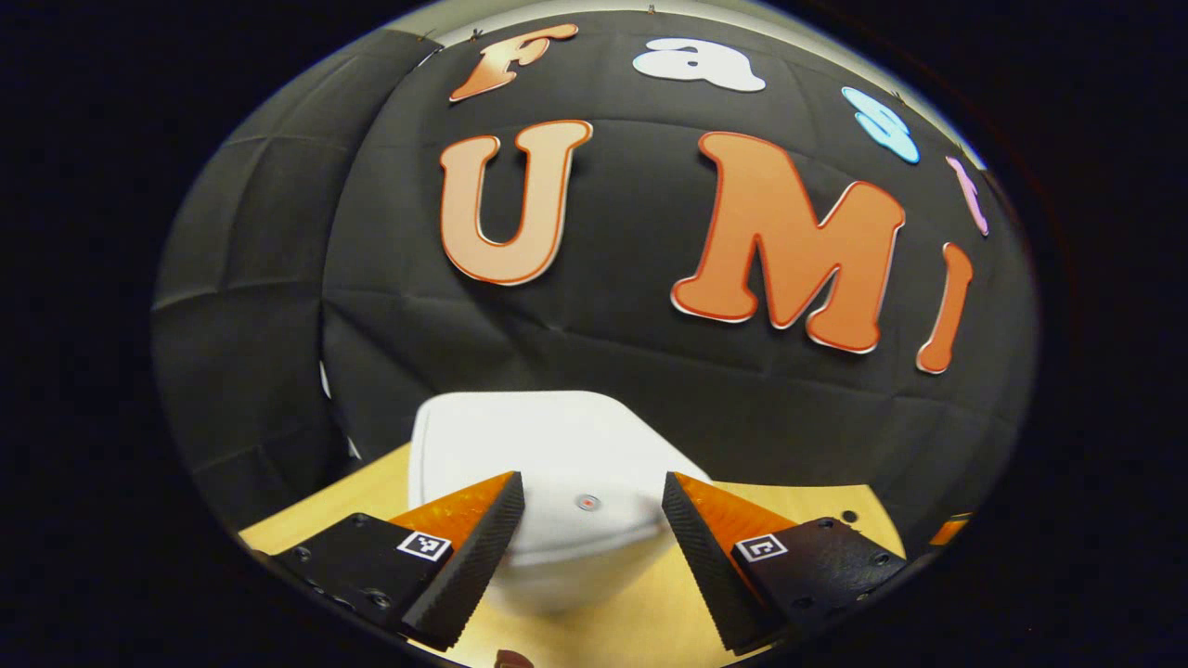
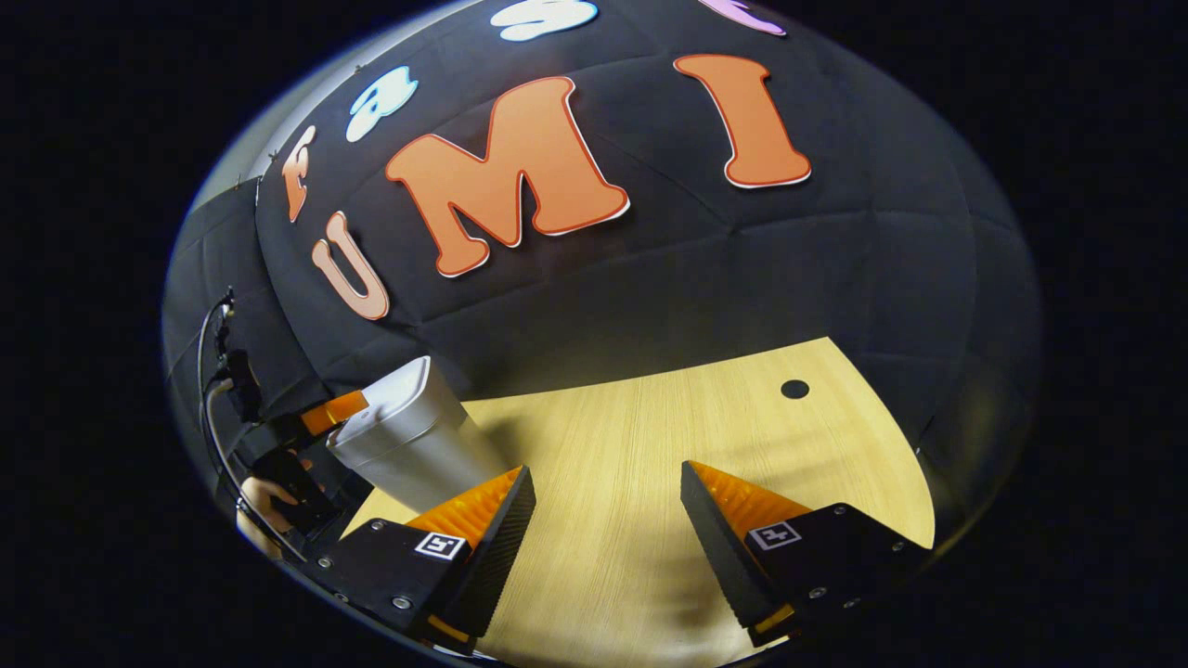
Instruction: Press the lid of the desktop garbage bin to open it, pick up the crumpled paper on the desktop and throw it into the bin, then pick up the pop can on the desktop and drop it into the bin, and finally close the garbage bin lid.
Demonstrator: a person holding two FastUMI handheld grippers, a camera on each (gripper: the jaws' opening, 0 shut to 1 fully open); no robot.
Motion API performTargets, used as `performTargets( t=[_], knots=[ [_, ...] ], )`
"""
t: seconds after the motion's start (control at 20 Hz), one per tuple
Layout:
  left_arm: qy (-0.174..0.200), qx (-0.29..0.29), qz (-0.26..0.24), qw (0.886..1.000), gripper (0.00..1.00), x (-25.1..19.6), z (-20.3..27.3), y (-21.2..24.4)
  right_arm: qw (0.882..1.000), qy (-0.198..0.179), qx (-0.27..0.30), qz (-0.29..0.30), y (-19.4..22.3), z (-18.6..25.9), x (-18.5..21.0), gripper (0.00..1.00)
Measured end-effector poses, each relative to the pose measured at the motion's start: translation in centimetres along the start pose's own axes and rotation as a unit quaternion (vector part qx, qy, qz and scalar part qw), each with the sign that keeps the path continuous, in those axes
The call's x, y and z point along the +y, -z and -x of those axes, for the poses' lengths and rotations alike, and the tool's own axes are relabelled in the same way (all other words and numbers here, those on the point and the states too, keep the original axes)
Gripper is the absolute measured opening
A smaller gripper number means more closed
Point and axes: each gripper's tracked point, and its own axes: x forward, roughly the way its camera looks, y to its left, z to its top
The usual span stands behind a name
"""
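At the bottom centre of the left gripper view, the white garbage bin point(image 1: 557, 464) stands on the wooden desktop point(image 1: 640, 622) with its lid point(image 1: 557, 445) down and a small round mark point(image 1: 587, 503) on the near part of the lid. The left gripper point(image 1: 594, 506) hangs straight in front of it, fingers spread wide with nothing between them, and the bin's near edge falls in the gap between the fingertips; whether either tip touches the lid I cannot tell, as the plastic blurs just there. So the bin lies dead ahead of and slightly below this gripper, which looks the better placed to press the lid, and I judge that first step not yet finished since the lid looks shut. In the right gripper view the bin point(image 2: 408, 445) sits at the lower left of the frame, a tall body leaning in the fisheye, its long axis running from desk to lid. The right gripper point(image 2: 608, 506) is also spread and empty, pointed at bare desktop point(image 2: 650, 436) well to the side of the bin, with a small dark hole point(image 2: 794, 389) in the wood farther off. This view adds the other gripper point(image 2: 334, 413) at the bin's far side and the hand point(image 2: 264, 501) holding it.
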Motion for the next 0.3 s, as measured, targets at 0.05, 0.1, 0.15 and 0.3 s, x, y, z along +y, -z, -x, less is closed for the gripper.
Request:
performTargets(
  t=[0.05, 0.1, 0.15, 0.3],
  knots=[
    [0.016, 0.005, 0.009, 1.000, 0.95, -1.4, 0.8, 0.3, 1.000, 0.004, -0.009, 0.005, -0.2, 0.2, 0.2, 0.95],
    [0.037, 0.009, 0.018, 0.999, 0.95, -3.2, 1.8, 0.8, 1.000, 0.010, -0.019, 0.011, -0.5, 0.5, 0.1, 0.95],
    [0.055, 0.010, 0.024, 0.998, 0.95, -4.8, 2.8, 1.0, 0.999, 0.015, -0.029, 0.019, -0.7, 0.7, 0.2, 0.95],
    [0.087, -0.011, 0.019, 0.996, 0.95, -8.0, 5.3, 1.1, 0.997, 0.033, -0.051, 0.039, -0.9, 1.4, 0.2, 0.94]
  ],
)
